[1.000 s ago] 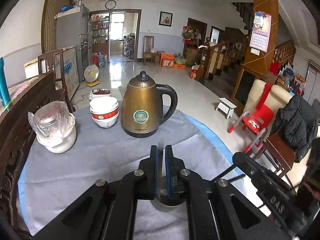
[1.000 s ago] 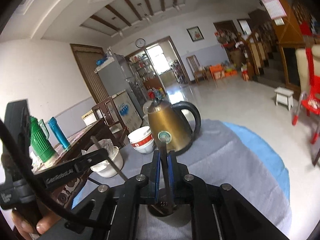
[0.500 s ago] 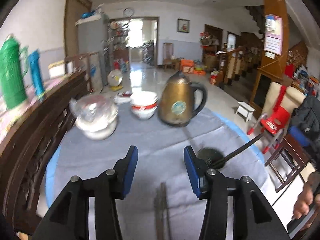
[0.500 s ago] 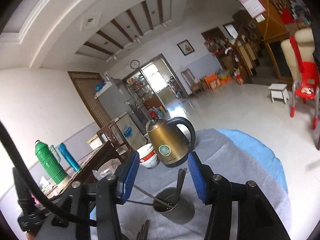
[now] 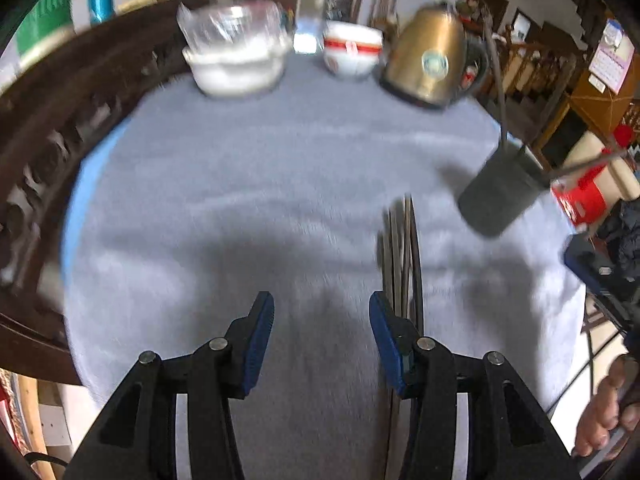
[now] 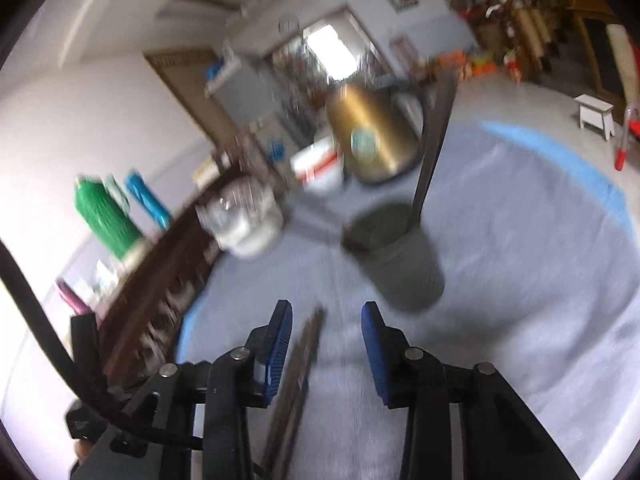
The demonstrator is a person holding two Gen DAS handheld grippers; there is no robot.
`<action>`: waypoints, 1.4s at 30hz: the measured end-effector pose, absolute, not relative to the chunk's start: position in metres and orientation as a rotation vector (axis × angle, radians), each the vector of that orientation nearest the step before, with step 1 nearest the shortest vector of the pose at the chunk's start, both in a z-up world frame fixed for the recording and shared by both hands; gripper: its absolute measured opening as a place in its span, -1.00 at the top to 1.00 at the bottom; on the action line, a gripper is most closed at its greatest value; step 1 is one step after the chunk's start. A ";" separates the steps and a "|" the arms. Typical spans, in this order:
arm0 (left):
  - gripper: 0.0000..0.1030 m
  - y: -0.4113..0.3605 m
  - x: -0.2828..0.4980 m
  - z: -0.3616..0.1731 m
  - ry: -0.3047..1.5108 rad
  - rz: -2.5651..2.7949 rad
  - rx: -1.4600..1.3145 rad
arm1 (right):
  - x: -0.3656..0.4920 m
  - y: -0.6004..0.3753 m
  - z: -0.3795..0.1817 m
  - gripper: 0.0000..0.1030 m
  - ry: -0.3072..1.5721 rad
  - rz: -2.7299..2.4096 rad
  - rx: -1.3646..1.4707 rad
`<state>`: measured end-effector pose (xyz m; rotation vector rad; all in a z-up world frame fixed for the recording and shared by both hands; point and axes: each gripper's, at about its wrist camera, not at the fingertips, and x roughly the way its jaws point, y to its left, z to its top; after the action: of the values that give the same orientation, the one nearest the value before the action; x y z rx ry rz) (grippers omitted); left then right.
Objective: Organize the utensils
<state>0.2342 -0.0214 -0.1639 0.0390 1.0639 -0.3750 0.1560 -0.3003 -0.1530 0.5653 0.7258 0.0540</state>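
A dark metal utensil cup (image 5: 498, 194) stands on the grey tablecloth (image 5: 256, 184) at the right, with utensil handles (image 5: 494, 68) sticking out of it. It also shows in the right wrist view (image 6: 396, 256), holding a dark handle (image 6: 434, 136). A bundle of loose utensils (image 5: 402, 256) lies flat on the cloth beside my left gripper's right finger; it also shows in the right wrist view (image 6: 298, 384). My left gripper (image 5: 321, 320) is open and empty above the cloth. My right gripper (image 6: 326, 330) is open and empty, just above the bundle. Both views are motion-blurred.
A gold kettle (image 5: 430, 58), a red-banded bowl stack (image 5: 352, 50) and a white pot with a wrapped glass lid (image 5: 236, 54) stand along the far side. A dark wooden rail (image 5: 48, 128) borders the table on the left. Green and blue flasks (image 6: 108, 212) stand beyond it.
Both grippers opened and let go of the utensils now in the cup. Both then pulled back and tilted down toward the cloth, bringing the loose utensil bundle into view.
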 end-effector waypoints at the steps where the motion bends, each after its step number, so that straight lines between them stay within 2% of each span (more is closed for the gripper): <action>1: 0.02 -0.022 0.233 -0.169 1.076 -0.382 0.043 | 0.161 -0.294 -0.160 0.29 0.758 0.058 0.551; 8: 0.02 -0.042 0.247 -0.184 1.127 -0.471 0.033 | 0.187 -0.275 -0.203 0.34 0.905 0.067 0.528; 22: 0.03 -0.064 0.278 -0.197 1.153 -0.493 0.037 | 0.192 -0.287 -0.217 0.34 0.911 0.052 0.584; 24: 0.21 -0.068 0.283 -0.200 1.154 -0.479 0.059 | 0.193 -0.287 -0.216 0.34 0.910 0.056 0.587; 28: 0.46 -0.064 0.288 -0.202 1.160 -0.520 0.027 | 0.198 -0.284 -0.215 0.34 0.915 0.074 0.580; 30: 0.82 -0.062 0.289 -0.202 1.155 -0.499 0.053 | 0.206 -0.279 -0.216 0.34 0.933 0.090 0.557; 37: 0.83 -0.045 0.293 -0.200 1.168 -0.509 0.017 | 0.234 -0.251 -0.224 0.34 0.975 0.137 0.477; 39: 0.83 -0.041 0.292 -0.196 1.153 -0.525 0.012 | 0.241 -0.247 -0.227 0.47 0.992 0.129 0.459; 42: 0.83 -0.037 0.289 -0.193 1.144 -0.540 0.015 | 0.250 -0.244 -0.234 0.54 1.023 0.133 0.458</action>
<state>0.2894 -0.0375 -0.1930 0.0154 1.1436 -0.5403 0.2496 -0.2438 -0.2339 0.4578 1.0225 0.1334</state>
